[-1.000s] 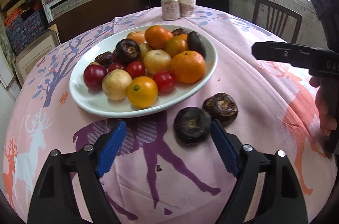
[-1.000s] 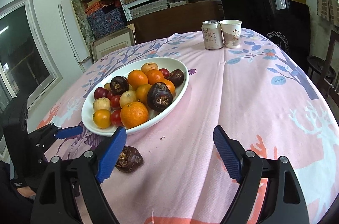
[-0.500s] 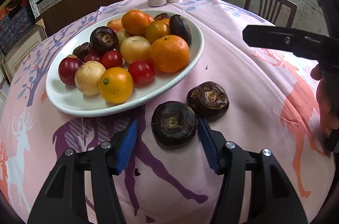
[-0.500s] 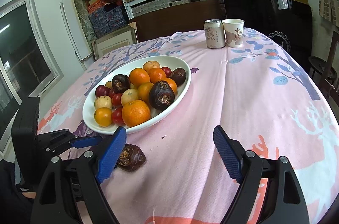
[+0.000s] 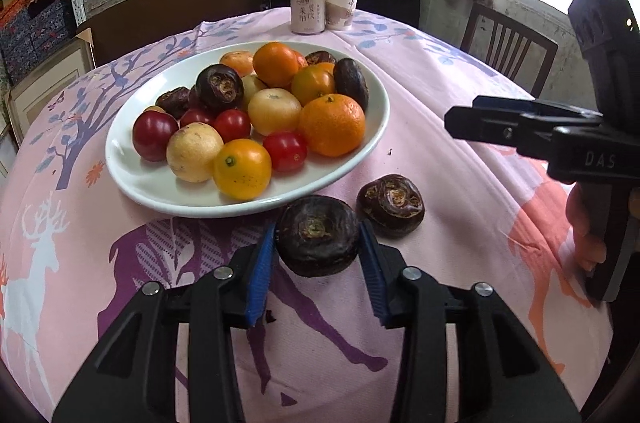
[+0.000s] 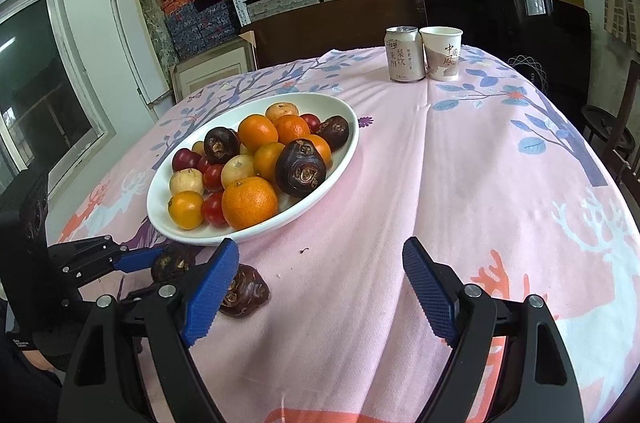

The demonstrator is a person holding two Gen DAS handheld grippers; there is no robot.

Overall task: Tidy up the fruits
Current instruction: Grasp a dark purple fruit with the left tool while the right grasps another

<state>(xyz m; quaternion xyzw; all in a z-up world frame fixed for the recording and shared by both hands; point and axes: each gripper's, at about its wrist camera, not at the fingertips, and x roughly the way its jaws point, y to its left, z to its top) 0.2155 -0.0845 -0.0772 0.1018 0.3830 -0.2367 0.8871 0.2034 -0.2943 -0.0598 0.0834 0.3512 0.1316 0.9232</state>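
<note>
A white oval plate (image 5: 132, 179) holds oranges, red and yellow tomatoes, pale round fruits and several dark water chestnuts. My left gripper (image 5: 318, 247) is shut on a dark water chestnut (image 5: 318, 233) just in front of the plate on the pink cloth. A second water chestnut (image 5: 390, 205) lies on the cloth to its right, touching or nearly touching it. In the right wrist view, my right gripper (image 6: 320, 281) is open and empty above the cloth, right of the plate (image 6: 344, 151); the loose chestnut (image 6: 244, 293) lies by its left finger.
A drink can (image 5: 307, 10) and a paper cup (image 5: 340, 7) stand at the table's far edge. Chairs stand behind and to the right of the round table. Shelves with boxes line the back wall.
My left gripper moved forward to the nearer water chestnut and its jaws closed onto it. The right gripper stayed open and nearly still.
</note>
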